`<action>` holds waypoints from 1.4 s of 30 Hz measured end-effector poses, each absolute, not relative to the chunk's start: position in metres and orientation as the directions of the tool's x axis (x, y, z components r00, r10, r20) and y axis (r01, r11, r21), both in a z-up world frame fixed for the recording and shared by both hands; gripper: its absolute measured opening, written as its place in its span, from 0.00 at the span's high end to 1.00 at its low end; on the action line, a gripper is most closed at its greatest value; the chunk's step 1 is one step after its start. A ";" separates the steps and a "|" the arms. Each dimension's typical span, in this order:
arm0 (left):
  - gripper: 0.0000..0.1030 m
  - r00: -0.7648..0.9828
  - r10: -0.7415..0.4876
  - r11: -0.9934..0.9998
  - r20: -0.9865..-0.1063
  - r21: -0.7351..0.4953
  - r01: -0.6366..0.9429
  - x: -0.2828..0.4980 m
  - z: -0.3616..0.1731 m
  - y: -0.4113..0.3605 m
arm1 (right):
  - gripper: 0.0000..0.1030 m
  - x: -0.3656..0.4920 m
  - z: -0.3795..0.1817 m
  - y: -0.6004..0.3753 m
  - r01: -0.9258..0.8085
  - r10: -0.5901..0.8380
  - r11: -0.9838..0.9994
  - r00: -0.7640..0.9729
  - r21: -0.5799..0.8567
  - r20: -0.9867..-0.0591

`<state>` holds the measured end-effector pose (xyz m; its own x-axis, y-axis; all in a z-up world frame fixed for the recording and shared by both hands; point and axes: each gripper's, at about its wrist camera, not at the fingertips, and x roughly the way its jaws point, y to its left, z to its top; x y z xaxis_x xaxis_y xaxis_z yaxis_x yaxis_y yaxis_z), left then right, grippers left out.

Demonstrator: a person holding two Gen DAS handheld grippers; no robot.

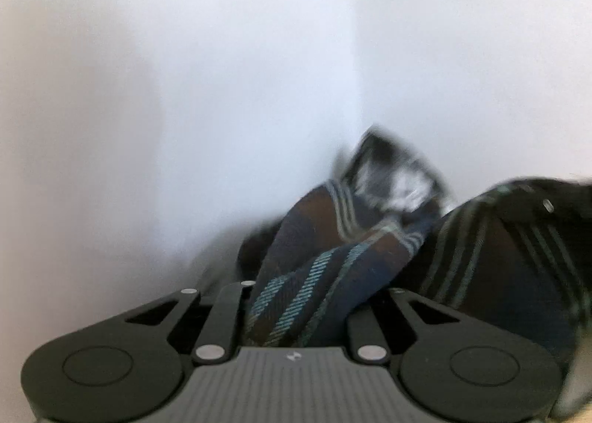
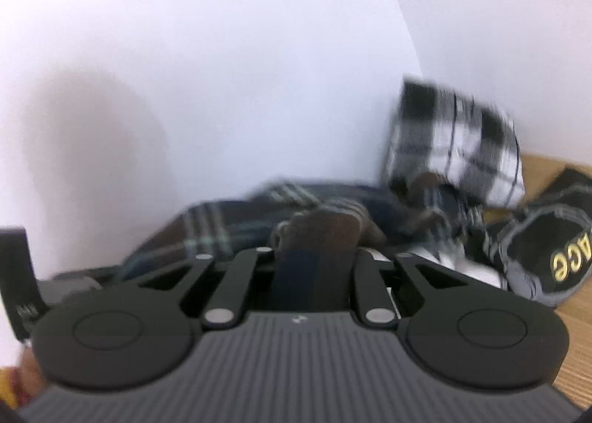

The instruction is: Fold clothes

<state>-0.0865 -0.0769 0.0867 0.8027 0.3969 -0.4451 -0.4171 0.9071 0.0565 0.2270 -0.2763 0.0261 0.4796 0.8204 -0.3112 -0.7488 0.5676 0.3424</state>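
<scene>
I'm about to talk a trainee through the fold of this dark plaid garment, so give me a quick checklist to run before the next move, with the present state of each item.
1. Left gripper shut on the dark plaid garment: ok, cloth bunches between its fingers.
2. Right gripper shut on the same garment: ok.
3. Grips at matching corners or edges: cannot tell, both views are blurred.
4. Garment clear of the black-and-white checked cloth: cannot tell; they overlap in the picture.
5. Black item with yellow letters out of the fold's way: ok, it lies off to the right on the wooden surface.
6. Cloth hanging flat and untwisted: not ok, it looks bunched.
</scene>
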 end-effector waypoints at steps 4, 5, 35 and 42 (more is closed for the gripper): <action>0.85 0.877 0.258 0.960 -0.407 0.006 -0.279 -0.108 0.118 -0.118 | 0.87 0.195 0.061 -0.329 -0.751 0.834 0.551 0.497 0.362 -0.238; 0.85 0.886 0.218 0.970 -0.409 -0.006 -0.242 -0.114 0.121 -0.131 | 0.87 0.188 0.065 -0.344 -0.744 0.832 0.554 0.502 0.374 -0.235; 0.25 0.637 -0.054 0.988 -0.769 0.049 0.144 -0.233 -0.002 -0.334 | 0.29 -0.006 0.028 -0.658 -0.280 0.380 0.925 0.678 0.257 -0.630; 0.10 0.723 -0.071 0.994 -0.687 0.016 0.112 -0.226 0.015 -0.330 | 0.29 0.064 0.025 -0.534 -0.407 0.454 0.883 0.618 0.234 -0.642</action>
